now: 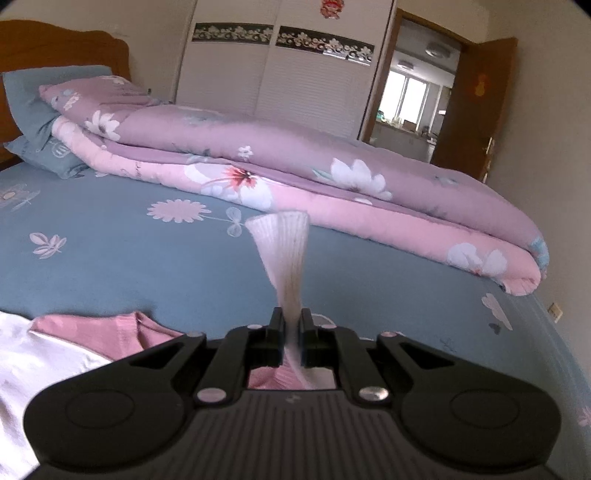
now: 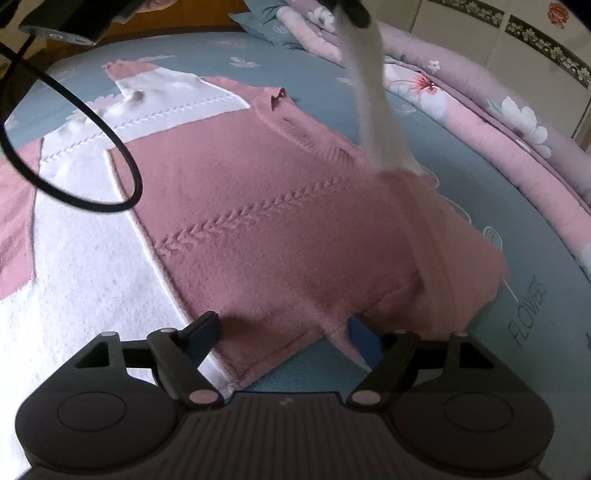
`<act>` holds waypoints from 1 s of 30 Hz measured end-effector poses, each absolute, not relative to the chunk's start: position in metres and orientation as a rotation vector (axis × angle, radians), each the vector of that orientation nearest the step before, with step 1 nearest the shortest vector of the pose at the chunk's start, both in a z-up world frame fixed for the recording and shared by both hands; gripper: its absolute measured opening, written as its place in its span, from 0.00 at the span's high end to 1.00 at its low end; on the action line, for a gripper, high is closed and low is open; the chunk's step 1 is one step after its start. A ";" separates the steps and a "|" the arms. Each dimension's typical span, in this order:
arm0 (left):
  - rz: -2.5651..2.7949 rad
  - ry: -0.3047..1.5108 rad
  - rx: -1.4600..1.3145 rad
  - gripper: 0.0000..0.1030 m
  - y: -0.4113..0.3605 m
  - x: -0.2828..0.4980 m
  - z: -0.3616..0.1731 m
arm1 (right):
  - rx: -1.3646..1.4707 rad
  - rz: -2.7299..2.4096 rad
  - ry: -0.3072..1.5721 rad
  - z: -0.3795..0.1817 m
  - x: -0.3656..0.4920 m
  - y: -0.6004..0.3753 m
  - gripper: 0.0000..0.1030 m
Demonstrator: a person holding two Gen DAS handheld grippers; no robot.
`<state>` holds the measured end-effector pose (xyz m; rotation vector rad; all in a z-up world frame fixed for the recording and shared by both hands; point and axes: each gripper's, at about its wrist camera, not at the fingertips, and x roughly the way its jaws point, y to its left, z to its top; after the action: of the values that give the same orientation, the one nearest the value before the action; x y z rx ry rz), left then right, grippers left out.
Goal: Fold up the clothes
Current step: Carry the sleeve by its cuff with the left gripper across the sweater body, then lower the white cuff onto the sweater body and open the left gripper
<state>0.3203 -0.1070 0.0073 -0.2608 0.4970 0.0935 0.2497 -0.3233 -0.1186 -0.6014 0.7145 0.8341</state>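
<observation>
A pink and white knit sweater (image 2: pixel 258 206) lies flat on the blue bed sheet (image 2: pixel 491 206). Its white sleeve (image 2: pixel 373 107) is lifted off the bed and stretched upward to my left gripper (image 2: pixel 351 11) at the top of the right wrist view. In the left wrist view my left gripper (image 1: pixel 293 328) is shut on that sleeve, whose ribbed white cuff (image 1: pixel 280 236) fans out beyond the fingers. My right gripper (image 2: pixel 284 332) stands open over the sweater's lower pink side edge, fingers either side of a fabric fold.
A folded pink floral quilt (image 1: pixel 295 166) lies along the far side of the bed, with blue pillows (image 1: pixel 33 107) by the wooden headboard. A black cable (image 2: pixel 92 155) loops over the sweater. A white wardrobe (image 1: pixel 277 74) and an open door (image 1: pixel 472 110) stand behind.
</observation>
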 end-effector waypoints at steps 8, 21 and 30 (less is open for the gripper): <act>0.149 0.499 -0.302 0.95 -0.077 0.315 -0.006 | -0.612 0.783 0.705 -0.124 0.246 -0.313 0.20; 0.255 0.509 -0.373 0.95 -0.033 0.294 -0.042 | -0.717 0.680 0.686 -0.125 0.231 -0.299 0.19; 0.286 0.579 -0.429 0.94 -0.013 0.286 -0.077 | -0.729 0.678 0.680 -0.125 0.233 -0.299 0.18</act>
<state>0.2864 -0.0126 -0.0767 -0.4295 0.5789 0.2861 0.2334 -0.2988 -0.1253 -0.7292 0.6802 0.6775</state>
